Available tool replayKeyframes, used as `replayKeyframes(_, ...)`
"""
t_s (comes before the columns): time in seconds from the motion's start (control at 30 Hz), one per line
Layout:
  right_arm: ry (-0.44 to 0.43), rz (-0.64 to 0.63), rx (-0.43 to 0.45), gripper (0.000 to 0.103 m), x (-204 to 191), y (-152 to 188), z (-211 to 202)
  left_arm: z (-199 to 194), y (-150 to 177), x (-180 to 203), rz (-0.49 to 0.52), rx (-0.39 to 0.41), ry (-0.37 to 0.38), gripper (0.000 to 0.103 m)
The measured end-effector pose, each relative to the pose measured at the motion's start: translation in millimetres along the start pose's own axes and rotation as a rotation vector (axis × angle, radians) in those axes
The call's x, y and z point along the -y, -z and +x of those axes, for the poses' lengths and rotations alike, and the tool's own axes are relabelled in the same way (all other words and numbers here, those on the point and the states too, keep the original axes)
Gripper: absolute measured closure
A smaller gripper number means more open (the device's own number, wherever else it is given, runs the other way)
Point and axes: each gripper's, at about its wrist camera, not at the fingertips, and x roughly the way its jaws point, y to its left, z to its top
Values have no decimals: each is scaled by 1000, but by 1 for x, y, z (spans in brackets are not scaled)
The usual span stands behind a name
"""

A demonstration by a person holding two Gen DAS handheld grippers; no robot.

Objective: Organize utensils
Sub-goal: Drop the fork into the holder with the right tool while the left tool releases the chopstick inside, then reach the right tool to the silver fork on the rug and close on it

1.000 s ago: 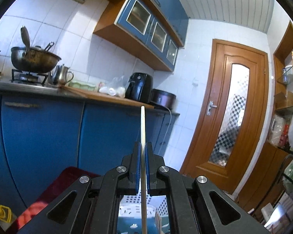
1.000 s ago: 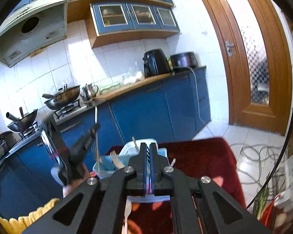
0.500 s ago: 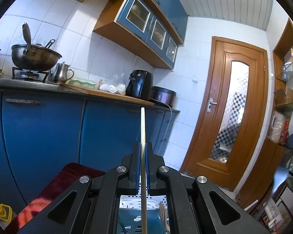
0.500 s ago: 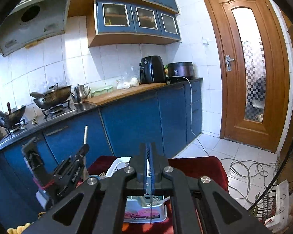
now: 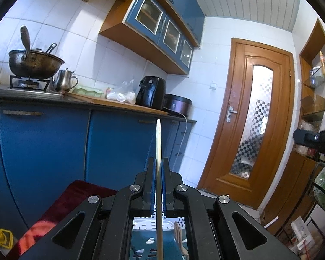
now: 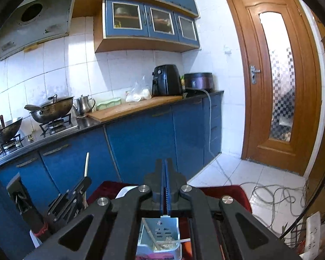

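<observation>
My left gripper is shut on a pale chopstick, which stands upright between the blue pads and runs down past the bottom of the left wrist view. Under it lies a white and blue slotted utensil basket holding a white spoon and wooden utensils. In the right wrist view my right gripper is shut, with nothing showing between its pads. It hangs above the basket. The left gripper with its chopstick shows at lower left.
The basket rests on a dark red cloth. Blue cabinets carry a counter with a wok, a kettle, an air fryer and a rice cooker. A wooden door is at right, loose cables on the floor.
My right gripper has drawn back and up from the basket, so the left gripper sits lower and further left in its view. The left gripper has kept still, holding the chopstick.
</observation>
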Motion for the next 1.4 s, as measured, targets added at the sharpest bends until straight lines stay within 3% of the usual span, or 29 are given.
replayKeyframes(0.17,-13,26,-68,100,11,20,4,1,0,1,11,-26,14,99)
replayKeyframes(0.23,-23,54,-92,100,17,27,4,0,0,2,9,-45,33,93)
replayKeyframes(0.4,-40,123,-139,96,33,46,0,-6,-1,11,22,-77,73,61)
replayKeyframes(0.43,-40,135,-150,96,37,52,0,-8,-1,13,32,-75,70,60)
replayKeyframes(1.03,-58,286,-263,89,67,111,-12,-39,-17,5,47,-96,70,59)
replayKeyframes(1.4,-58,364,-350,81,74,147,-13,-71,-10,-8,40,-133,61,59)
